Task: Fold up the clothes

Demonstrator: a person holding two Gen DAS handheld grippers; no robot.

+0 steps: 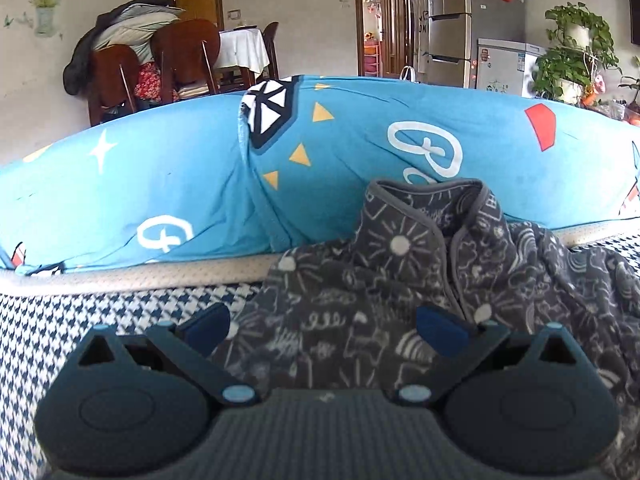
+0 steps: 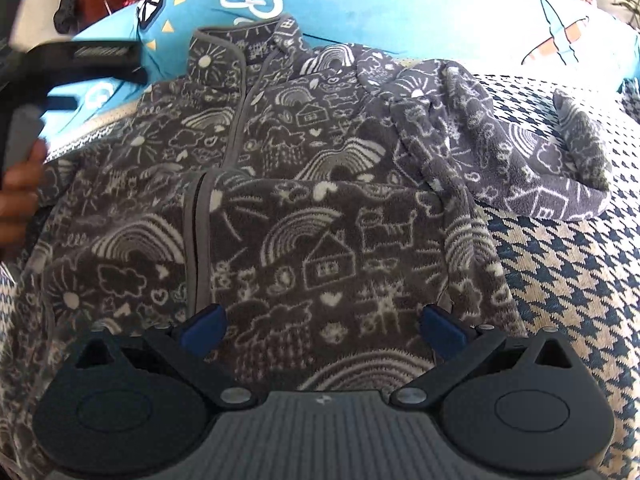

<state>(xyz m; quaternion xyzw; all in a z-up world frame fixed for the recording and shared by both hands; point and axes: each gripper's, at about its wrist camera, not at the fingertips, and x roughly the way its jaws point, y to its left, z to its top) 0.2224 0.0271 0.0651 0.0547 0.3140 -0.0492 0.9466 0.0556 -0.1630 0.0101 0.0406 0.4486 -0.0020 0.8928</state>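
A: Where do the fingers stand?

B: Both pairs are spread wide with nothing between them. The right gripper hovers over the near hem of the grey fleece jacket; the left gripper sits low at the jacket's left edge.

A: And the fold?

B: Partly done, I'd judge. The bottom looks turned up over the front, zip side up, collar far against the blue quilt. The right sleeve sprawls loose on the houndstooth cover. That sleeve is left.
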